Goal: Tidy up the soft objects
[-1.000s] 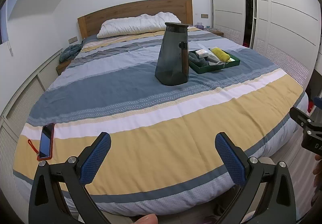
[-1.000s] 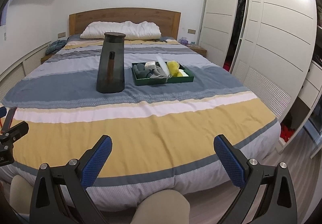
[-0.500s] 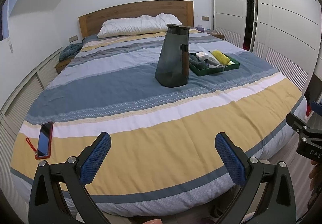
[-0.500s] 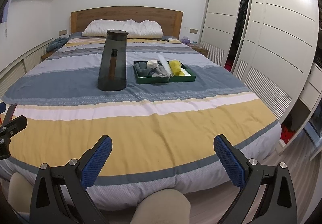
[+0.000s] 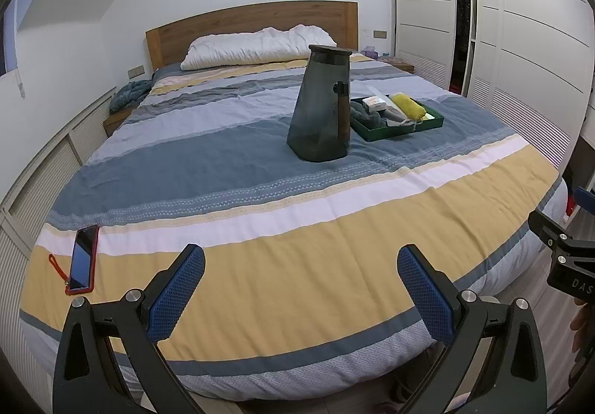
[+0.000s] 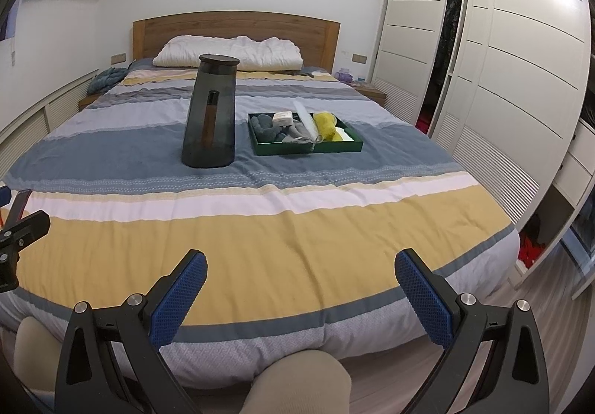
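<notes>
— Hovering the left gripper (image 5: pixel 301 265) low over the foot of the bed (image 5: pixel 297 287), jaws spread wide, clamping nothing. Same with the right gripper (image 6: pixel 301 261): wide apart and empty.

— Why held so far back?

— Probably to take in the whole cover at one look. Well apart from anything worth picking up, and spread wide enough to close on bulky cloth.

— And the soft things?

— Lying in the tray (image 6: pixel 308 150), past mid-bed toward the right. Grey cloths (image 6: pixel 266 127) bunched at its left end, a yellow roll (image 6: pixel 325 122) further right, packed side by side. Sharing the space with a small white box (image 6: pixel 282 117) and a pale long strip, too small to identify.

— Why a tray?

— Likely to keep limp pieces together on a soft cover, and to make them easy to carry as one.

— And the bin (image 6: pixel 210 124)?

— Standing upright just left of the tray, lid on. Close enough to serve as a drop spot, though only a guess. Too dark to see inside.

— Sorted already, then?

— Fits both: gathered in the tray as a finished sort, or waiting there to go elsewhere. Impossible to settle from here.

— Anything else?

— Phone (image 5: pixel 83 257) lying flat near the left edge, well apart from the tray, seemingly parked out of the way.
</notes>
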